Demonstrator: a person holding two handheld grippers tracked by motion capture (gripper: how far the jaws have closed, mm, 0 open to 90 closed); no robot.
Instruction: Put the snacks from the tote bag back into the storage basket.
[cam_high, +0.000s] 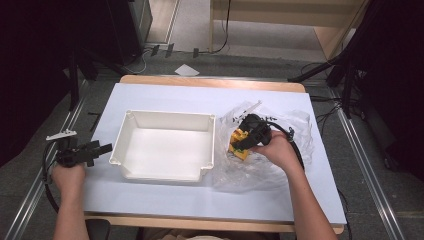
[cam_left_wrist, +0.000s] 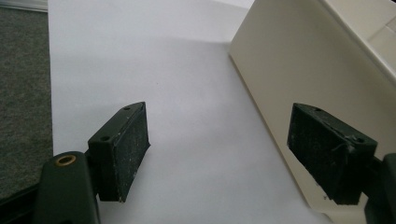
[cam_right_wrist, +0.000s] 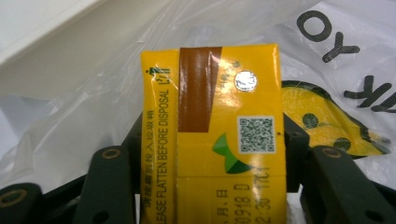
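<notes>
One white bin (cam_high: 165, 145) sits mid-worktop, one clear plastic bag (cam_high: 260, 150) touching it at 3 o'clock, and one yellow drink carton (cam_right_wrist: 219, 135) lies over that bag. The right claw (cam_high: 245, 142) is clamped on the carton's two sides. The left claw (cam_left_wrist: 233, 154), at the bin's 9 o'clock, stands apart with nothing between its jaws, just beside the bin wall. The worktop (cam_high: 165, 97) is white sheet over a wood edge, on grey carpet with dark stands around. A second yellow, dotted item (cam_right_wrist: 322, 116) shows behind the carton, mostly hidden; the bag's black lettering is cut off.
</notes>
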